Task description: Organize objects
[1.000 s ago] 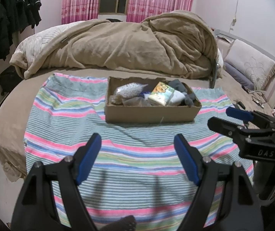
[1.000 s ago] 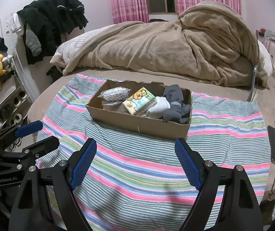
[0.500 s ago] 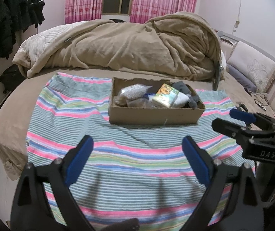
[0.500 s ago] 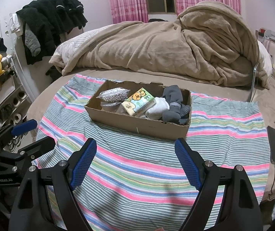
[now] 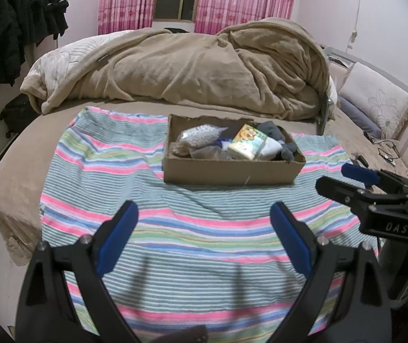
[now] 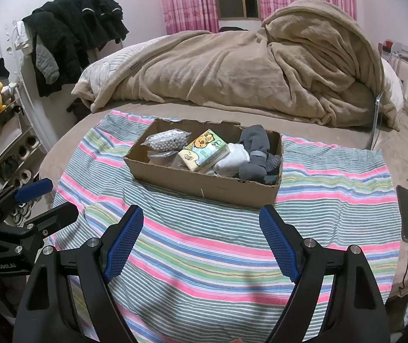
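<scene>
- Bare striped cloth (image 5: 204, 228) spans from both tongs to the box (image 6: 204, 183) (bed edge left).
- Left tongs (image 5: 204, 240) and right tongs (image 6: 201, 243) spread, empty; box well ahead.

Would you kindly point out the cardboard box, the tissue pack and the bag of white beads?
cardboard box (image 6: 204, 184): right wrist view, front wall.
tissue pack (image 6: 208, 148): right wrist view, printed top face.
bag of white beads (image 6: 166, 140): right wrist view, middle of bag.

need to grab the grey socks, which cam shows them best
Right wrist view: the grey socks lie in plain sight at the cardboard box's right end. Left wrist view shows only their tops behind the tissue pack.
</scene>
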The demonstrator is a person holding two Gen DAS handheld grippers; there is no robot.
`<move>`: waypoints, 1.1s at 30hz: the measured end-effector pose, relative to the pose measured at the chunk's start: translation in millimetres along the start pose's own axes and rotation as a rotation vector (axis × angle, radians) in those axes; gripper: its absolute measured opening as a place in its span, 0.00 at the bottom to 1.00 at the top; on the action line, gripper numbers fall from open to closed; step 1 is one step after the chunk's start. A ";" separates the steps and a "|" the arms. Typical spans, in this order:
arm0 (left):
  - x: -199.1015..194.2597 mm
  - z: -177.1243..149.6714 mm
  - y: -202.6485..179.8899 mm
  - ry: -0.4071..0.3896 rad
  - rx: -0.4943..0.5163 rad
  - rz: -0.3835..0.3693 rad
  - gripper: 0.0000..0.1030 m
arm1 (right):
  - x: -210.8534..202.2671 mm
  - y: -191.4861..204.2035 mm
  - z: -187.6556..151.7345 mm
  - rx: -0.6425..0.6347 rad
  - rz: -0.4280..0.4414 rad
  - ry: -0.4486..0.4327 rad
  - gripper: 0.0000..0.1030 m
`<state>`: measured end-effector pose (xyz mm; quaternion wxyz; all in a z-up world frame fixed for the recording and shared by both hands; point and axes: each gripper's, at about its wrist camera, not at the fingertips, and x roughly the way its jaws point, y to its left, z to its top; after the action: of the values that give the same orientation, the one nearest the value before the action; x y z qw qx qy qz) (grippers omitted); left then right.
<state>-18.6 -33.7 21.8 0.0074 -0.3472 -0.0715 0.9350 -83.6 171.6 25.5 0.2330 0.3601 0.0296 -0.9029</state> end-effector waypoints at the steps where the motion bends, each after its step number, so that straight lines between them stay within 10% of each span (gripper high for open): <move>1: 0.2 0.1 0.2 0.001 -0.002 0.000 0.92 | 0.4 0.0 0.6 0.000 0.000 0.001 0.83; 33: -0.8 0.6 9.4 -0.009 -0.035 0.006 0.92 | -2.5 0.7 2.4 -0.008 0.003 -0.011 0.83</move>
<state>-18.0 -43.1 21.4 -0.0017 -0.3435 -0.0870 0.9351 -83.3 171.4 29.0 0.2360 0.3543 0.0314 -0.9043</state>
